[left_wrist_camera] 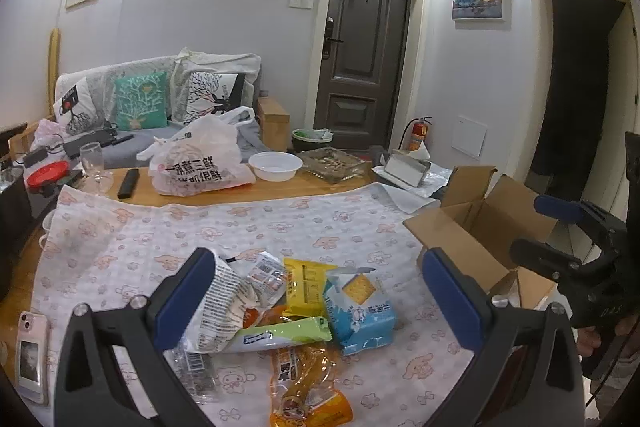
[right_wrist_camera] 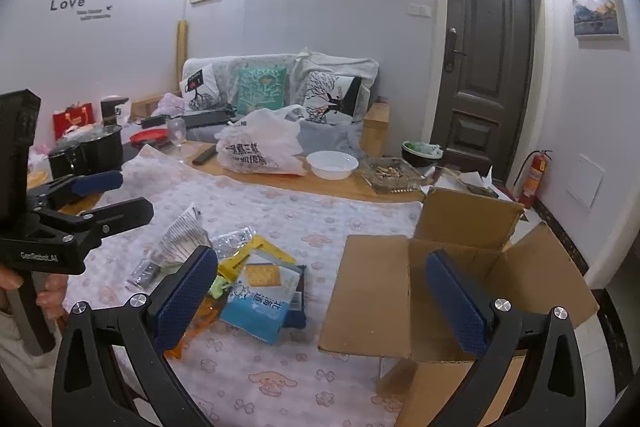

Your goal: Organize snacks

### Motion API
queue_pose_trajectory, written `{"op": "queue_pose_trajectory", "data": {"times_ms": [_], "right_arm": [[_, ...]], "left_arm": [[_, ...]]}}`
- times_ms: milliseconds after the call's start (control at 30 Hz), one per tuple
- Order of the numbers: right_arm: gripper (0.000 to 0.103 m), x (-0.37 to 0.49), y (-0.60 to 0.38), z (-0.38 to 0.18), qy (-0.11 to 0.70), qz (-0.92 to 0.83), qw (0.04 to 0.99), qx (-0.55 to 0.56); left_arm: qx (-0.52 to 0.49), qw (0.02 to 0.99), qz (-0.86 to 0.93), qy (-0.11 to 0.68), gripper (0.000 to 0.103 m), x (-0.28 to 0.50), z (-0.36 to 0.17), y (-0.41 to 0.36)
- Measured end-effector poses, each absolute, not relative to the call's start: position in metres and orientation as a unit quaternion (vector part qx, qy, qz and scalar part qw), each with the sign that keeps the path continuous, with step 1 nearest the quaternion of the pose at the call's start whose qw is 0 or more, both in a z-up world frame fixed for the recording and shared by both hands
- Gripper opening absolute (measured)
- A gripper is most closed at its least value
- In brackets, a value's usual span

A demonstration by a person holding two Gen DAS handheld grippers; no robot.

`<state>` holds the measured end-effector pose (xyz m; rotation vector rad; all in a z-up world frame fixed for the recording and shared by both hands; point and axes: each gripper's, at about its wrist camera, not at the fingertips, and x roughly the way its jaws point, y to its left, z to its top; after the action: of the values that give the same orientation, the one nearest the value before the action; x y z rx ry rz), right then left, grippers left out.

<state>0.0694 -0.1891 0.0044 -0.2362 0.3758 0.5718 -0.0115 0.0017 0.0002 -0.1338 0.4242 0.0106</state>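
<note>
A heap of snack packets (left_wrist_camera: 296, 311) lies on a pink-printed cloth (left_wrist_camera: 248, 227) spread over the wooden worktop (left_wrist_camera: 280, 187), just beside an open cardboard box (right_wrist_camera: 452, 263). The left claw (left_wrist_camera: 320, 295) hovers over the heap, jaws wide and empty; the right claw (right_wrist_camera: 320, 295) hangs likewise open between packets and box. Behind: a plastic bag (left_wrist_camera: 200, 159), a white bowl (left_wrist_camera: 275, 166), a cushioned sofa (left_wrist_camera: 152, 99), framed landscapes and a dark door (left_wrist_camera: 362, 51).
</note>
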Motion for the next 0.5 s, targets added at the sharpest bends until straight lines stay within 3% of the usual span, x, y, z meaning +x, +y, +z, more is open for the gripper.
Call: {"op": "queue_pose_trajectory", "data": {"times_ms": [500], "right_arm": [[0.103, 0.0697, -0.1957, 0.0038, 0.188, 0.260, 0.940, -0.116]], "left_arm": [[-0.068, 0.975, -0.006, 0.213, 0.102, -0.0032, -0.0020, -0.0043]]}}
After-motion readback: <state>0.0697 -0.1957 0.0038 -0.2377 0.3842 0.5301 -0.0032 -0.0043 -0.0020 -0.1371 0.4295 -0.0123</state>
